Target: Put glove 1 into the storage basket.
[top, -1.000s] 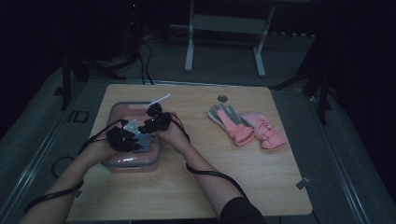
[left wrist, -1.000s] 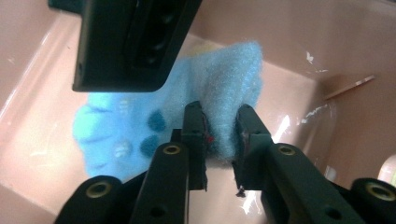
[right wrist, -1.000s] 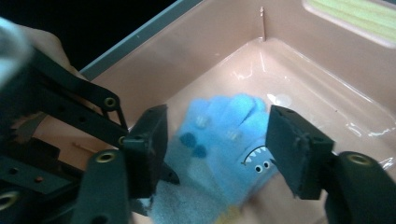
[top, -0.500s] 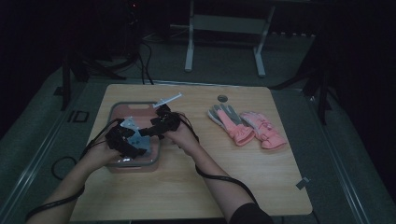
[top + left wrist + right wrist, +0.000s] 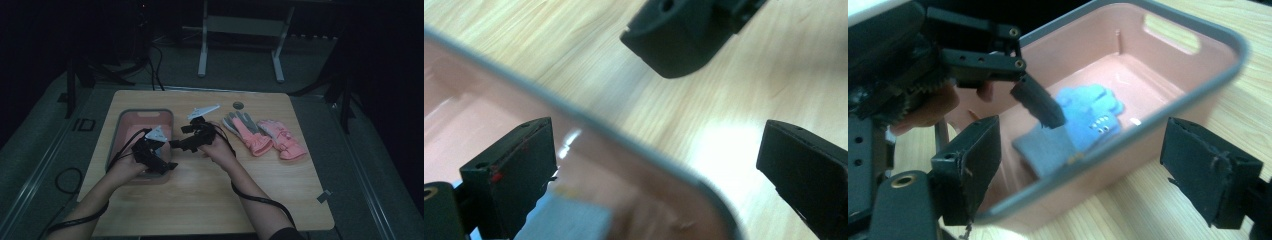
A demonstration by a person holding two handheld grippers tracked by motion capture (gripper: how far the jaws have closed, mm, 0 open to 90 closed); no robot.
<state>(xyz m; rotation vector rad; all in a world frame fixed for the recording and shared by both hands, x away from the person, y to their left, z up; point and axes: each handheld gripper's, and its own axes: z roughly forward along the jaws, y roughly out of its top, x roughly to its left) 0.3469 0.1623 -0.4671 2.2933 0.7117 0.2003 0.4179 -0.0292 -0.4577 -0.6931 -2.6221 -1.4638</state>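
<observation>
A pink bin (image 5: 114, 145) with a grey rim stands on the left of the wooden table. In the right gripper view a blue glove (image 5: 1088, 115) with a grey cuff lies on the bin's floor (image 5: 1148, 85). My left gripper (image 5: 165, 162) is at the bin's near right corner. It is open (image 5: 659, 165), with the bin's rim (image 5: 589, 120) running between its jaws. My right gripper (image 5: 179, 145) is just right of the bin. It is open (image 5: 1083, 170) across the bin's wall, one jaw over the inside and one outside. Neither gripper holds anything.
Two gloves lie side by side right of centre, one grey and pink (image 5: 245, 130), one pink (image 5: 282, 140). A small round object (image 5: 238, 105) sits near the far edge. Cables trail from both grippers over the near part of the table (image 5: 210, 200).
Both hands and their grippers have shifted right, from above the middle of the bin to its right wall and near right corner.
</observation>
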